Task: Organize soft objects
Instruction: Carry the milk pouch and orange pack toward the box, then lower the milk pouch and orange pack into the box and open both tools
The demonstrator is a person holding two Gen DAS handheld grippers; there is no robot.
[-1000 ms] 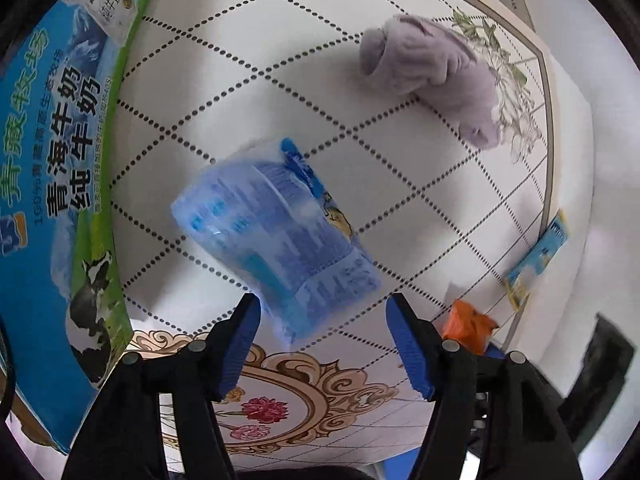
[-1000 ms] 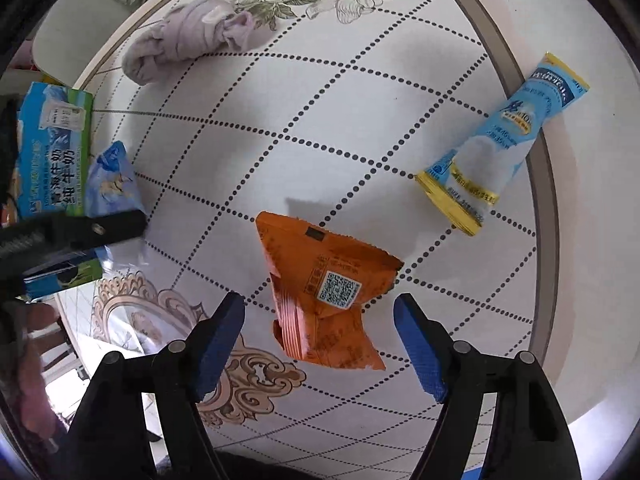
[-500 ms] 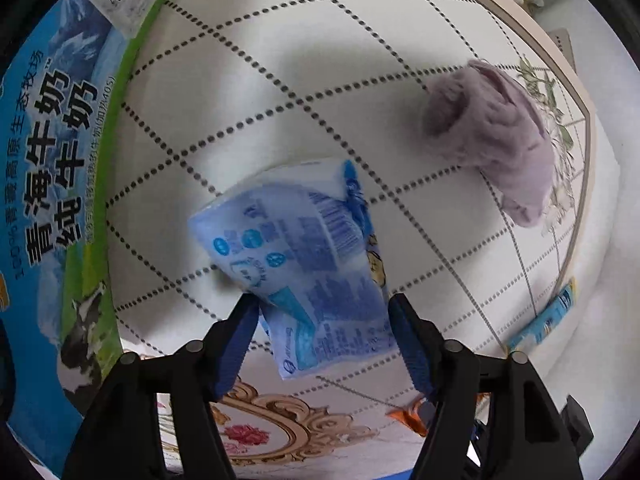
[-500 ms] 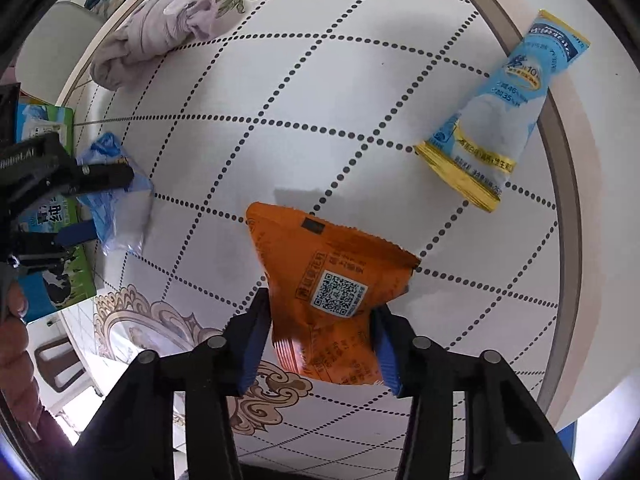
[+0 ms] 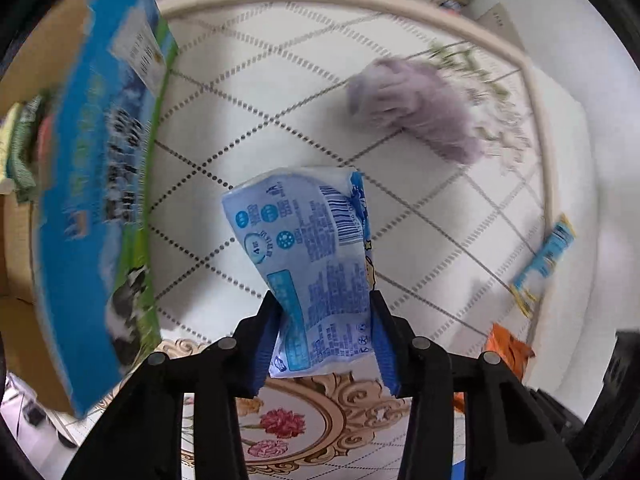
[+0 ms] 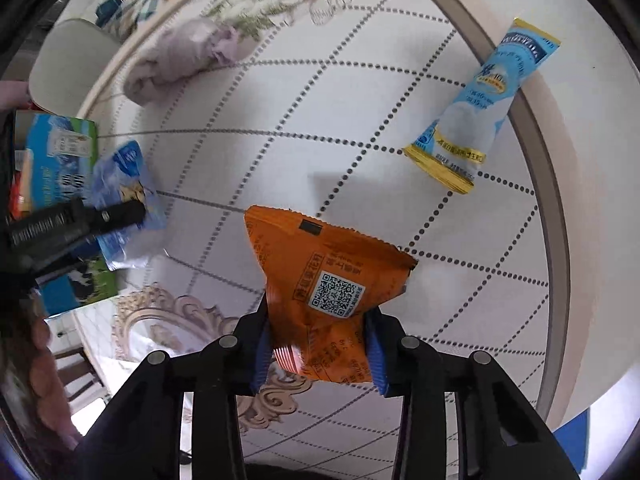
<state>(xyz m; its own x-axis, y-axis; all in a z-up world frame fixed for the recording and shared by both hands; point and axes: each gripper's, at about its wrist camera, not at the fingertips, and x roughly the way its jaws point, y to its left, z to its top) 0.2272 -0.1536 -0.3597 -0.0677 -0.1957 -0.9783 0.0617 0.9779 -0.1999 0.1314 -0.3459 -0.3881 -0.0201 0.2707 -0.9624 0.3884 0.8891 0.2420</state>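
My left gripper (image 5: 326,336) is shut on a blue plastic packet (image 5: 312,256) and holds it above the table. The packet and gripper also show at the left of the right wrist view (image 6: 120,196). My right gripper (image 6: 320,348) is shut on an orange snack packet (image 6: 324,284), lifted off the table; its corner shows in the left wrist view (image 5: 506,350). A crumpled lilac cloth (image 5: 416,112) lies at the far side of the table, also seen from the right wrist (image 6: 180,56). A long blue and yellow sachet (image 6: 480,112) lies at the table's right rim.
A blue and green milk carton box (image 5: 100,200) stands along the left side, close to the left gripper. The round table (image 5: 248,92) has a white quilted cover with a raised beige rim (image 6: 548,200). Clutter lies beyond the far rim.
Both grippers closed on their packets, the left on the blue one and the right on the orange one, and lifted them. The left view swung toward the box and blurred.
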